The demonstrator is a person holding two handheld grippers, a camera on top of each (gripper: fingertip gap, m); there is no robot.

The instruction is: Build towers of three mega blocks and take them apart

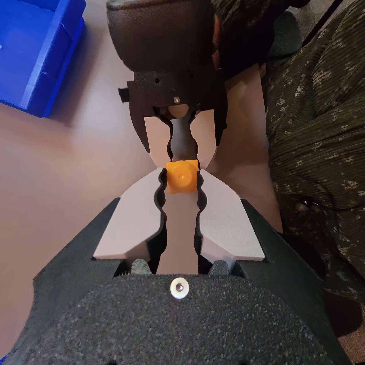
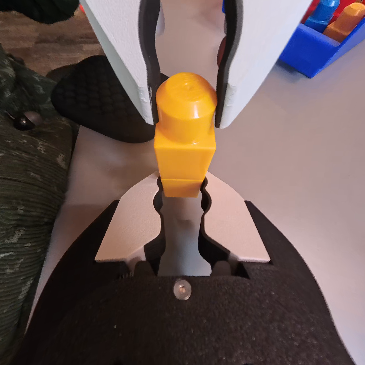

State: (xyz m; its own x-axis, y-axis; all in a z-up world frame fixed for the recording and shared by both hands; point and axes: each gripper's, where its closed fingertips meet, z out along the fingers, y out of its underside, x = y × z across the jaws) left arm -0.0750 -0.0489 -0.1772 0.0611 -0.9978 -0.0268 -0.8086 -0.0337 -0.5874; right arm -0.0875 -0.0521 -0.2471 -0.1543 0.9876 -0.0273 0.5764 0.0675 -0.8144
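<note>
A short stack of two orange mega blocks is held between both grippers above the pale table (image 2: 276, 177). In the right wrist view, my right gripper (image 2: 181, 179) is shut on the lower orange block (image 2: 180, 188). The upper orange block (image 2: 183, 160) sits on it, and its round stud is pinched between the white fingers of my left gripper (image 2: 185, 124), which comes in from above. In the left wrist view, my left gripper (image 1: 181, 175) is shut on the top of the orange block (image 1: 181, 178), with the right gripper (image 1: 183, 158) facing it. Anything under the lower block is hidden.
A blue bin (image 2: 316, 55) holding a blue block (image 2: 324, 13) and an orange block (image 2: 347, 19) stands on the table; it also shows in the left wrist view (image 1: 29, 59). A person's camouflage clothing (image 1: 316, 138) lies along the table edge. A black mesh pad (image 2: 94, 98) is nearby. My right fingertips sit around 7 cm from my left ones.
</note>
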